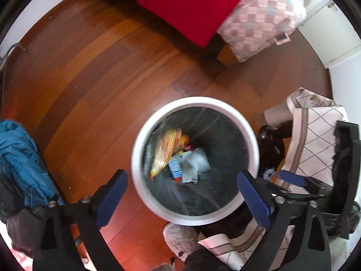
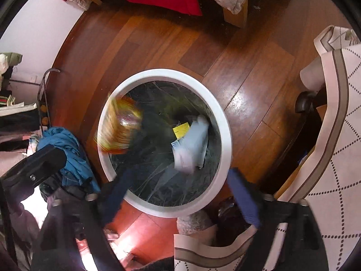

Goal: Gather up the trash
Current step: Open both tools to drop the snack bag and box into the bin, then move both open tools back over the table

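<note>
A round bin with a white rim (image 1: 135, 158) and a dark liner stands on the wooden floor, right below both grippers. Inside it, a blurred yellow-orange wrapper (image 1: 165, 152) lies or falls beside white and blue paper scraps (image 1: 191, 164). My left gripper (image 1: 183, 194) is open above the bin's near edge, with nothing between its blue pads (image 1: 112, 198). In the right wrist view the same bin rim (image 2: 225, 126) holds the blurred wrapper (image 2: 119, 126) and a white paper (image 2: 191, 146). My right gripper (image 2: 180, 194) is open over it and holds nothing.
A bed with a red blanket (image 1: 187, 4) and a checked pillow (image 1: 259, 20) lies beyond the bin. A chair draped in cream diamond-patterned cloth (image 1: 315, 140) crowds the right. Blue clothing (image 1: 20, 155) lies on the left and a grey fluffy item (image 1: 180, 239) sits near the bin.
</note>
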A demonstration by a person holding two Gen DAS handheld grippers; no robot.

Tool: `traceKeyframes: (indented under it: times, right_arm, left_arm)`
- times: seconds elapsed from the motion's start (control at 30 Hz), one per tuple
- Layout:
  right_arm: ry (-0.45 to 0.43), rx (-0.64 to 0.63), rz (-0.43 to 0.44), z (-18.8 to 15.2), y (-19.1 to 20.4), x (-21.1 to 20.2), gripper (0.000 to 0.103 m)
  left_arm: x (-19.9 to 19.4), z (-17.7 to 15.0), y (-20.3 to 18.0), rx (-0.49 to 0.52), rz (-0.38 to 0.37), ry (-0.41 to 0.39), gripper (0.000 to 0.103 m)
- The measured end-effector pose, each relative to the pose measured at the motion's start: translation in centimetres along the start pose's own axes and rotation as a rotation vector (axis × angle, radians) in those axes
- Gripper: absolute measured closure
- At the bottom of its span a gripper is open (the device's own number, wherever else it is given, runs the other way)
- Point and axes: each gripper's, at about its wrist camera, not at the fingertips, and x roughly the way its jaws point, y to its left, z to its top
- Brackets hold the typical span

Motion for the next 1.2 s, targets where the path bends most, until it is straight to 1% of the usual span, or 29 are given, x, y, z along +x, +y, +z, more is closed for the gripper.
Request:
traceKeyframes:
  times: [0.03, 0.13, 0.23, 0.37, 0.43, 0.57, 0.83, 1.03, 1.2]
  right_arm:
    - [-0.001, -0.003, -0.014, -0.2, 0.0, -0.2, 0.0]
    - [-0.013, -0.021, -0.059, -0.8, -0.1, -1.4, 0.0]
    - [-0.028, -0.032, -0.113, -1.8, -0.3, -2.4, 0.0]
    - [-0.051, -0.036, -0.163, -3.0, -0.4, -3.8, 0.0]
    - [-0.062, -0.038, -0.173, -3.4, -0.3, -4.6, 0.0]
    - [-0.101, -0.035, -0.165, -4.7, 0.1, -6.9, 0.0]
    - [-0.19, -0.03, -0.141, -7.5, 0.7, -12.2, 0.0]
    - [-0.27, -0.023, -0.105, -10.2, 1.2, -16.8, 0.0]
    - [-0.34, -0.005, -0.054, -13.0, 1.2, -20.6, 0.0]
  left_arm:
    - [-0.1, -0.3, 0.3, -0.008, 0.013, -0.007, 0.004]
    - [-0.5, -1.1, 0.7, -0.014, 0.044, -0.017, 0.004]
    - [-1.1, -2.0, 0.5, 0.001, 0.076, -0.03, 0.004]
    - [-1.9, -3.0, 0.1, 0.017, 0.107, -0.045, 0.004]
    - [-2.3, -3.3, -0.2, 0.025, 0.115, -0.051, 0.004]
    - [-3.8, -4.1, -1.0, 0.058, 0.136, -0.082, 0.004]
    - [-8.1, -6.1, -2.7, 0.111, 0.141, -0.151, 0.004]
    - [-11.8, -7.9, -4.2, 0.148, 0.133, -0.21, 0.004]
    - [-15.6, -9.9, -5.7, 0.182, 0.122, -0.279, 0.004]
